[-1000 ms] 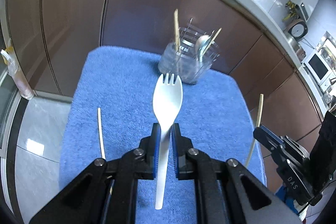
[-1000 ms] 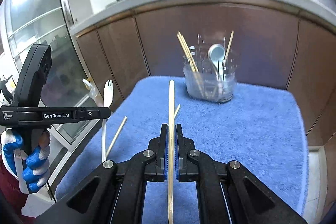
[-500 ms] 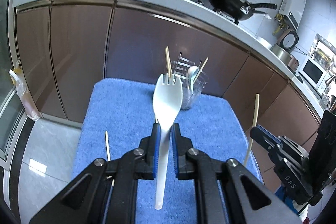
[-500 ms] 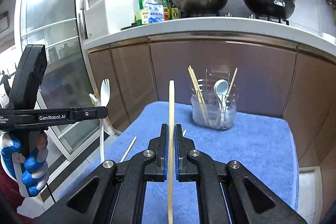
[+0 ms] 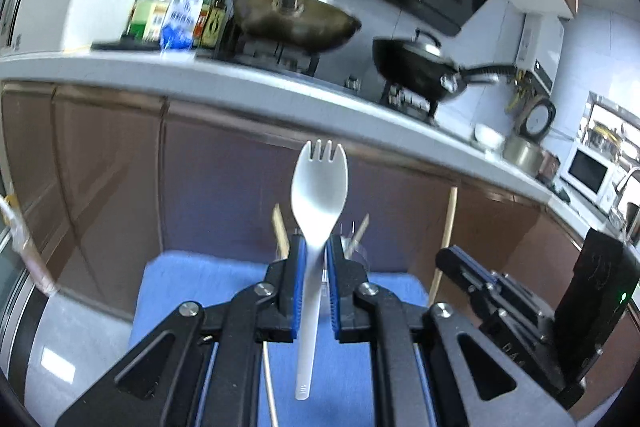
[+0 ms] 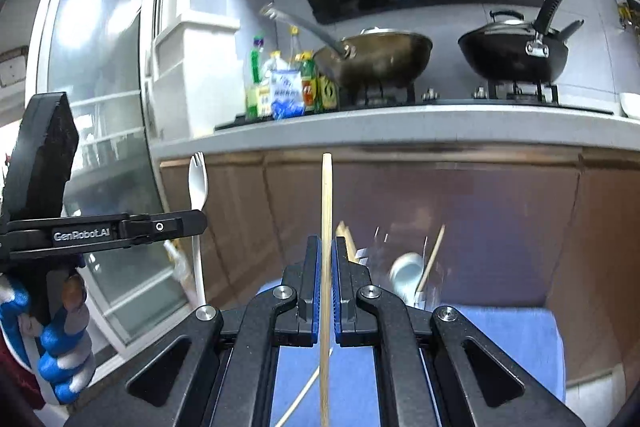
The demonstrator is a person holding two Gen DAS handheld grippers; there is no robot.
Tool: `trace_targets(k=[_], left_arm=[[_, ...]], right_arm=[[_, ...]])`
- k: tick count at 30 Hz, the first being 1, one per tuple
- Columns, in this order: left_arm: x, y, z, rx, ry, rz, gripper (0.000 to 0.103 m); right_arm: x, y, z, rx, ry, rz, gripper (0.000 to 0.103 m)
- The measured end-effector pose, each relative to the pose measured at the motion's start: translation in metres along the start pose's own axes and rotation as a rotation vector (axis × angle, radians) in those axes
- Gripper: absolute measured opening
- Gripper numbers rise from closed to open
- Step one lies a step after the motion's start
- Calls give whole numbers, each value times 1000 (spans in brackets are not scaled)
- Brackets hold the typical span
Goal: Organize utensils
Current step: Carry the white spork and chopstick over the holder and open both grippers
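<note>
Left hand-held gripper (image 5: 316, 259): jaws closed almost fully on the neck of a white plastic spork (image 5: 318, 187). The spork is held upright, tines at 12 o'clock, the handle end hanging free below the blue pads at 6 o'clock. The gripper is pointed slightly downward, toward the brown cabinet fronts (image 5: 220, 195).

Right hand-held gripper (image 6: 327, 259): jaws fully closed on a single wooden chopstick (image 6: 326, 211). The chopstick is held upright, its tip at 12 o'clock and its lower end passing out of frame at 6 o'clock. The same gripper is seen in the left wrist view at 4 o'clock, with the chopstick rising from it.

In the right wrist view the left gripper is seen at 9 o'clock, held level, gripped by a hand in a blue and white glove (image 6: 60, 355); the spork stands vertical at its tip.

A clear utensil holder (image 6: 404, 279) is seen just past the right gripper's fingers, at 2 o'clock from them, blurred. It stands on a blue towel (image 6: 512, 343) and contains a white spoon (image 6: 406, 267) and several chopsticks. In the left wrist view the holder is mostly hidden behind the fingers.

One loose chopstick (image 6: 304, 395) is seen lying on the towel beneath the right gripper.

On the desk (image 6: 400, 131) behind: two woks and a cluster of bottles (image 6: 288, 87).
</note>
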State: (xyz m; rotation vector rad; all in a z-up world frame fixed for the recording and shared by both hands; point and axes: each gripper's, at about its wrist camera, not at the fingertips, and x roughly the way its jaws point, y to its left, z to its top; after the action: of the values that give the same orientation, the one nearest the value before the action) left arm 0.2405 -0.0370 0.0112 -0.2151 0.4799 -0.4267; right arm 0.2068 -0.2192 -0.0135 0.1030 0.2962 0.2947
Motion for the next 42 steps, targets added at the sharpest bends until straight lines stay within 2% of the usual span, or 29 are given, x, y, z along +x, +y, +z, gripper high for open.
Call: trace_targets(k=[5,9,16,22,29,35,37,39,42], left_arm=[[46,-11,33,-7,-106,18,10],[88,-16,43,-6,-148,36,10],[151,-11,33,-13,-149,56,10],[188,-2,13,-13,-121,63,10],[206,-1,-10,13,-121,83,10],[205,0,-24,42,-126,82,11],[200,0,-25,42,-126,79,12],[192,1,-25,42,-126,77,18],[176,5,-25,41,-136,84,21]], right_arm=[[37,-28,24,-18,-79,-39,5],[66,-47,32,-28,-135,-70,5],[102,-73,29,-32,-209,-117,5],[130,-90,10,-16,-198,-145,5],[143,-94,-18,-23,-177,-184,5],[142,-97,-43,18,-154,-195,6],[140,-97,-48,25,-140,-204,10],[135,-97,-49,33,-140,-210,18],[123,-96,-46,30,-142,-223,21]])
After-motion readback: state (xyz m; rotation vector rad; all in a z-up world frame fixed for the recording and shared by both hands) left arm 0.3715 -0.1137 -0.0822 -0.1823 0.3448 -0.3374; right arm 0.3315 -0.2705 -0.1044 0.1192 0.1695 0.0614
